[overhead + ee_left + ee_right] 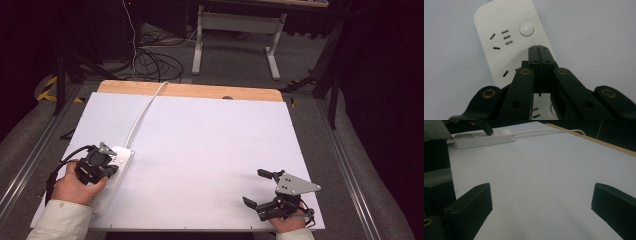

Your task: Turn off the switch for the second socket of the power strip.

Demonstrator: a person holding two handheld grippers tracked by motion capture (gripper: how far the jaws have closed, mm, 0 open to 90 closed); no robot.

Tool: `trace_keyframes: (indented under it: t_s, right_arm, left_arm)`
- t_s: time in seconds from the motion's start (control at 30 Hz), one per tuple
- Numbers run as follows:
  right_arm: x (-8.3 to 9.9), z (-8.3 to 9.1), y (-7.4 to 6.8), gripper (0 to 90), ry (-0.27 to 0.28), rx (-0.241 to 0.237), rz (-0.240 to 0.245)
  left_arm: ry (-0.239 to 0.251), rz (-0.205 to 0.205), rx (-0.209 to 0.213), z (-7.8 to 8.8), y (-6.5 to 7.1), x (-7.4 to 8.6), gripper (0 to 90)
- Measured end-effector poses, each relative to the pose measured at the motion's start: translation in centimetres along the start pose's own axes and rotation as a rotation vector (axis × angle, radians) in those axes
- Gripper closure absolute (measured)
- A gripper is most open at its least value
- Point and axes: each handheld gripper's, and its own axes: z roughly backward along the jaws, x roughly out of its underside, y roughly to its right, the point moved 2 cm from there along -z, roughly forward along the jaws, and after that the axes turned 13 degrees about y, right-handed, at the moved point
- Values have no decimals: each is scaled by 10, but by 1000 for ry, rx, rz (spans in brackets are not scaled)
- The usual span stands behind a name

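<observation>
A white power strip (121, 156) lies at the table's left edge, and its white cable (145, 112) runs off toward the far side. My left gripper (111, 169) points down onto it with the jaws shut and nothing between them. In the left gripper view the closed tips (539, 48) sit on the strip (499, 30), just below its round switch button (526, 29) and beside a socket. My right gripper (256, 188) rests near the table's front right, open wide, with bare white surface between its jaws (541, 202).
The white table top (210, 145) has a wooden strip (200, 91) along its far edge. Beyond it, the floor holds coiled cables (155, 62) and a desk frame (235, 35). In the right gripper view the strip (474, 140) lies far off.
</observation>
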Motion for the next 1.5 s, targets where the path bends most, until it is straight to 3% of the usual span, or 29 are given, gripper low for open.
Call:
trace_keyframes:
  t_s: [0.17, 0.4, 0.7, 1.03, 1.17, 1.23, 1.3, 1.37, 1.5]
  right_arm:
    - [0, 0, 0, 37, 0, 0, 2]
    - [0, 0, 0, 37, -3, -2, 3]
    - [1, -1, 0, 37, -7, -3, 2]
    - [1, -1, 0, 37, -7, -6, -3]
    - [1, -1, 0, 36, -6, -6, -2]
    - [1, -1, 0, 37, -6, -4, -4]
    - [1, -1, 0, 36, -8, -3, -4]
    - [1, 0, 1, 36, -7, 0, -5]
    - [1, 0, 1, 36, -6, 0, -7]
  left_arm:
    - [5, 7, 7, 0, -1, 1, 898]
    - [6, -23, -22, 0, 3, 1, 899]
    - [24, -21, -4, 0, 3, 3, 899]
    - [28, -37, -11, -1, 4, 4, 899]
    - [28, -22, -3, -1, 4, 4, 899]
    - [30, -24, -19, 0, 4, 3, 899]
    - [57, -19, -41, 2, 5, 2, 898]
    - [50, -6, -24, 2, 3, 1, 896]
    - [101, 8, -6, 10, 2, -1, 861]
